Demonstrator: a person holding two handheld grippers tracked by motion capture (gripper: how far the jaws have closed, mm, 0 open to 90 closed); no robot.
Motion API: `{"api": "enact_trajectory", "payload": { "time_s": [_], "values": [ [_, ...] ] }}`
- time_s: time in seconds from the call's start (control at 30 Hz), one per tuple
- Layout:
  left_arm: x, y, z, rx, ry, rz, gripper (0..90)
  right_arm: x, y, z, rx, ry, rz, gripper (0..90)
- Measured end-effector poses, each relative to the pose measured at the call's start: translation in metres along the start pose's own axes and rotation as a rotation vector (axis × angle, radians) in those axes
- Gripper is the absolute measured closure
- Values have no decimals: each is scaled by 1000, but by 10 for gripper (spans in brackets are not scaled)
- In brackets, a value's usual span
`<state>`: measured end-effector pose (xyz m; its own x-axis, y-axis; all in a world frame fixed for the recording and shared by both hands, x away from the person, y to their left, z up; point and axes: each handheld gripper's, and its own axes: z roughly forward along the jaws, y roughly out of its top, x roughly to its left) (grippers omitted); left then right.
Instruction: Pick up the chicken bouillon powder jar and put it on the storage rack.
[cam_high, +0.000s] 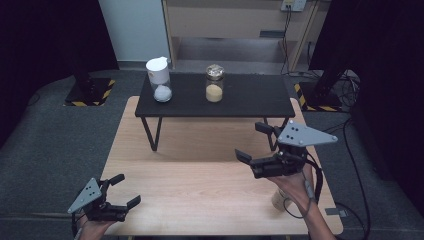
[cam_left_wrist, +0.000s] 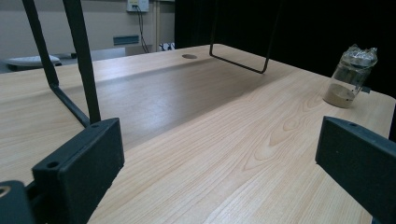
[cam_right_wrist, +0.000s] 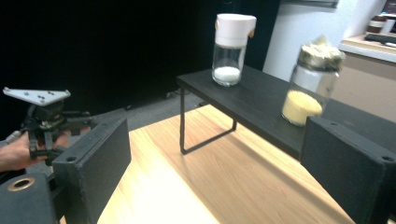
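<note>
Two glass jars stand on a low black shelf (cam_high: 250, 100) at the far side of the wooden table (cam_high: 200, 170). One has a white cap and white powder (cam_high: 160, 79) (cam_right_wrist: 229, 49); the other has a crinkled cover and yellow grains (cam_high: 214, 85) (cam_right_wrist: 309, 88). A third jar (cam_left_wrist: 350, 77) with a pale layer stands on the table at the near right, partly hidden under my right hand (cam_high: 276, 199). My right gripper (cam_high: 250, 141) (cam_right_wrist: 215, 168) hovers open above the table, pointing left toward the shelf. My left gripper (cam_high: 129, 189) (cam_left_wrist: 219, 163) rests open at the near left corner, holding nothing.
The shelf stands on thin black wire legs (cam_high: 152, 135) (cam_left_wrist: 86, 79), with open tabletop under and in front of it. Grey carpet surrounds the table. Stand bases with striped edges (cam_high: 90, 92) sit on the floor at both far sides. Cables (cam_high: 350, 150) trail at the right.
</note>
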<state>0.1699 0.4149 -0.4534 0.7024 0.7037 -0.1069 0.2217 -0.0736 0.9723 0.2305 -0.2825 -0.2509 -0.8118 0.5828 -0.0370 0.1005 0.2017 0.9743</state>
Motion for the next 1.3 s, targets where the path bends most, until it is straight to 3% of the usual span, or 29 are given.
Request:
{"api": "enact_trajectory", "payload": {
  "time_s": [0.3,0.5,0.67,1.03,1.3],
  "values": [
    [0,0,0,1,0,2,1,15,-35,-22,8,-71,-19,93],
    [0,0,1,3,-2,4,1,21,-60,-32,9,-77,3,90],
    [0,0,0,1,-2,5,1,29,-79,-39,11,-98,-10,90],
    [-1,1,1,3,-2,6,1,36,-129,-66,3,-155,43,87],
    [0,0,1,3,-3,7,1,38,-156,-74,7,-189,84,87]
  ]
}}
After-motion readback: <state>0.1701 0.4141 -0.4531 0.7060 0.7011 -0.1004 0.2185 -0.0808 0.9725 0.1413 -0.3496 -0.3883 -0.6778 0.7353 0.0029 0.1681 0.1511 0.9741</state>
